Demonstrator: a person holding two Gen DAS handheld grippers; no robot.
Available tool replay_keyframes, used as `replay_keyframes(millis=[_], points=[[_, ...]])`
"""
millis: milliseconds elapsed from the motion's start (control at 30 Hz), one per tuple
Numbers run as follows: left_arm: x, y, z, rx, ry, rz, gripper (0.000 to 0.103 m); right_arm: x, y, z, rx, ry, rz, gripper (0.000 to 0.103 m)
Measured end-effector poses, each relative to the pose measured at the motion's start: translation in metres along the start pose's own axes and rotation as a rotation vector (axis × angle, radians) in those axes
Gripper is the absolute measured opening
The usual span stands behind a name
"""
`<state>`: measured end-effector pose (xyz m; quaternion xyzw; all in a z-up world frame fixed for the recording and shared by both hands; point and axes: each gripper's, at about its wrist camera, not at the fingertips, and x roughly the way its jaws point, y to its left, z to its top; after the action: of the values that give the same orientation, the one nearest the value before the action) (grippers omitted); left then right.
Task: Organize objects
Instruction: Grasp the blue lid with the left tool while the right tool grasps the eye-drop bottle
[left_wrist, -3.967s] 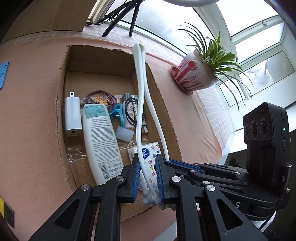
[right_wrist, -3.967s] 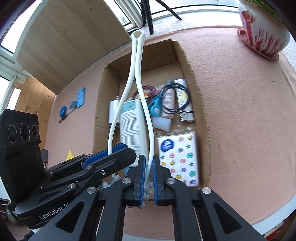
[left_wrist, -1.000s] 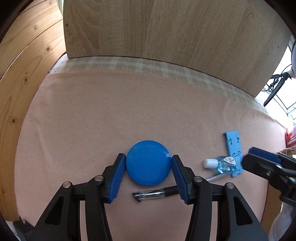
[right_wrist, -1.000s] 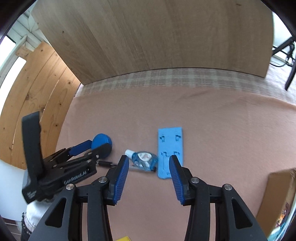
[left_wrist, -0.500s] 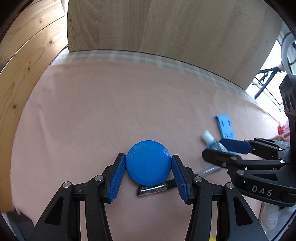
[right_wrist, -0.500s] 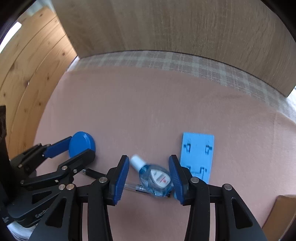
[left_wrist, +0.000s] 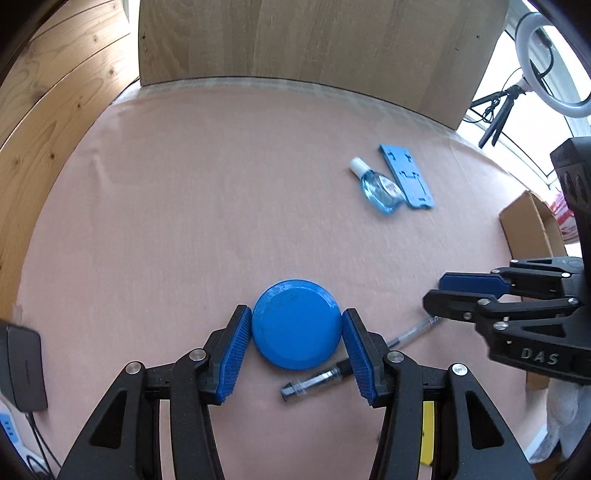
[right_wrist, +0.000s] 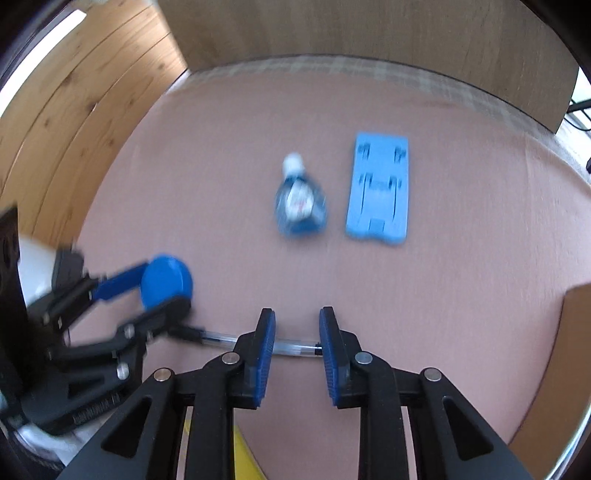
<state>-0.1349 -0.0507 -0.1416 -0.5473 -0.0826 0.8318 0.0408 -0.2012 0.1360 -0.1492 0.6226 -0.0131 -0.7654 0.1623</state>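
Observation:
A round blue lid (left_wrist: 296, 325) lies on the pink cloth between the pads of my left gripper (left_wrist: 296, 345), which looks shut on its rim. The lid also shows in the right wrist view (right_wrist: 167, 281), blurred. A clear pen (left_wrist: 354, 359) lies across in front of both grippers; its tip end (right_wrist: 293, 348) sits between the open pads of my right gripper (right_wrist: 296, 354), not gripped. A small blue bottle with a white cap (right_wrist: 300, 201) and a light blue flat plastic holder (right_wrist: 378, 189) lie further ahead; both also show in the left wrist view, the bottle (left_wrist: 377, 186) beside the holder (left_wrist: 406, 175).
A cardboard box edge (left_wrist: 528, 225) stands at the right. A wooden board (left_wrist: 295, 40) backs the table, with wood panelling (left_wrist: 48, 92) at the left. A dark device with a cable (left_wrist: 22, 365) lies at the left edge. A yellow marker (left_wrist: 427, 432) is near the front edge.
Four seconds ago both grippers held a white looped cord over the box. Since one second ago my right gripper has pulled back from the bottle to the pen's tip; the left stays at the lid.

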Motion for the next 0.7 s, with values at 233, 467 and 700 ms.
replay_keyframes(millis=[233, 467, 700], points=[[-0.006, 0.018, 0.003, -0.022, -0.014, 0.036, 0.054, -0.030, -0.005, 0.013, 0.012, -0.104, -0.042, 0.031], [-0.012, 0.032, 0.003, -0.060, -0.018, 0.028, 0.062, -0.019, -0.012, 0.067, 0.056, -0.144, -0.041, 0.039], [-0.013, 0.036, 0.003, -0.061, -0.009, 0.028, 0.064, 0.010, -0.006, 0.086, 0.062, -0.105, -0.094, 0.040]])
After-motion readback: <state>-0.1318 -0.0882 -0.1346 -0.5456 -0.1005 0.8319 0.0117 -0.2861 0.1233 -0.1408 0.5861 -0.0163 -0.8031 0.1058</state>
